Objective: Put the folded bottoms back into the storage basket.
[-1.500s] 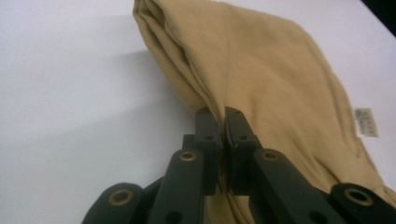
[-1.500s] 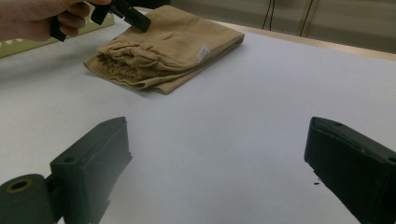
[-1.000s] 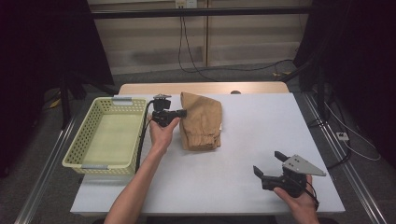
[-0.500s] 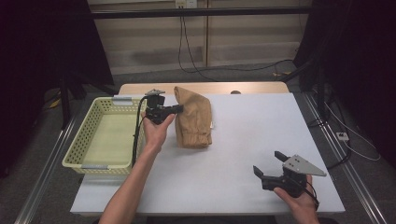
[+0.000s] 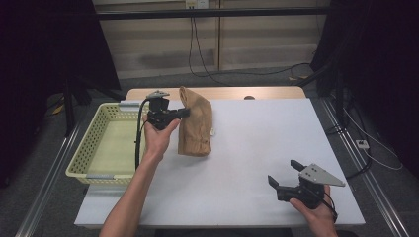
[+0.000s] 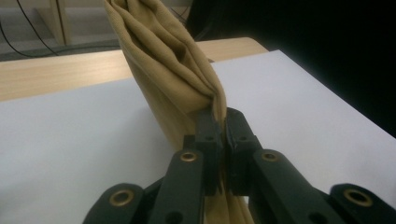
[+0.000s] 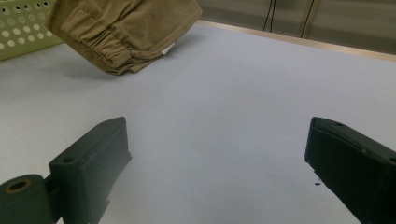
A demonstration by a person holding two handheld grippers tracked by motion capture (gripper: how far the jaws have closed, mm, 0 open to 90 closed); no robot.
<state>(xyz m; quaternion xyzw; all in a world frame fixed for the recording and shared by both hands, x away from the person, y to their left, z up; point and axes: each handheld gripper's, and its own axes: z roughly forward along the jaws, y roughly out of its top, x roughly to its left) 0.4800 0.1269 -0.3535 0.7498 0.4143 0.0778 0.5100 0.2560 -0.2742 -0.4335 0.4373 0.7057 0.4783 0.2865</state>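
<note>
A white table (image 5: 257,163) stands in a dim room, with dark curtains on both sides, a pale panelled wall and loose cables on the floor behind it. A strip of bare wood runs along the table's far edge.

The left gripper (image 5: 184,112) is held above the far left part of the table, its jaws pressed together on a fold of the tan cloth (image 5: 196,129). In the left gripper view the two black jaws meet on a bunched ridge of fabric, and the cloth rises from them in long pleats. From the high view the cloth hangs from the jaws toward the person, its lower end at or just over the white surface; whether it touches cannot be told. A small white tag shows at its right edge.

Just to the left of that gripper, on the side away from the cloth, sits the yellow basket (image 5: 84,150), overhanging the table's left edge, with its near rim beside the person's left forearm.

The right gripper (image 5: 286,180) is held low near the table's near right corner, well apart from the cloth, its jaws spread wide with nothing between them. In the right gripper view bare white table lies ahead of the jaws, with the cloth's gathered end at the far left. Between the two grippers the surface is open.
</note>
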